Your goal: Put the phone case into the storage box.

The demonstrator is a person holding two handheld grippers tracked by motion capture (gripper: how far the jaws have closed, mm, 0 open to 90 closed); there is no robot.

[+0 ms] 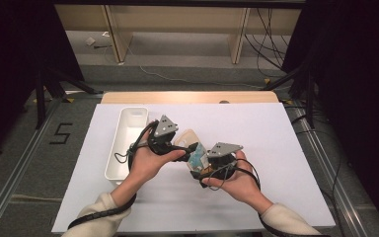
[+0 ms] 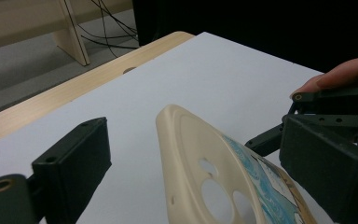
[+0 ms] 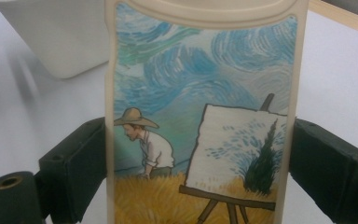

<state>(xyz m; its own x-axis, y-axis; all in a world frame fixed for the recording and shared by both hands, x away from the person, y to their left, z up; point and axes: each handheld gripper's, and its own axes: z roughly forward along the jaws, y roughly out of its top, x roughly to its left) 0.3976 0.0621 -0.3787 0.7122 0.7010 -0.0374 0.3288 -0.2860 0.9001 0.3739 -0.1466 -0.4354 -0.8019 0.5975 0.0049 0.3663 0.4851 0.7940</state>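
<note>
right claw (image 3: 196, 186): clamped on phone case (image 3: 200, 116) by its side edges | left claw (image 2: 214, 163): jaws apart around case's camera end, not pressing | case: held above worktop (image 1: 256, 128) centre, white bin (image 1: 123, 143) at left

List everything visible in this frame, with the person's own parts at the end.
phone case: 1, cream rim with a blue and yellow painted scene of a painter at an easel, held above the table between the two grippers
bin: 1, white, oblong, on the left part of the table
table: 1, white top with a wooden far edge
cables: several, black, on the floor beyond the table
left gripper: 1, black, jaws open around the case's camera-hole end, not pressing it
right gripper: 1, black, jaws clamped on the case's two long edges
hands: 2, in cream sleeves, one on each gripper
</note>
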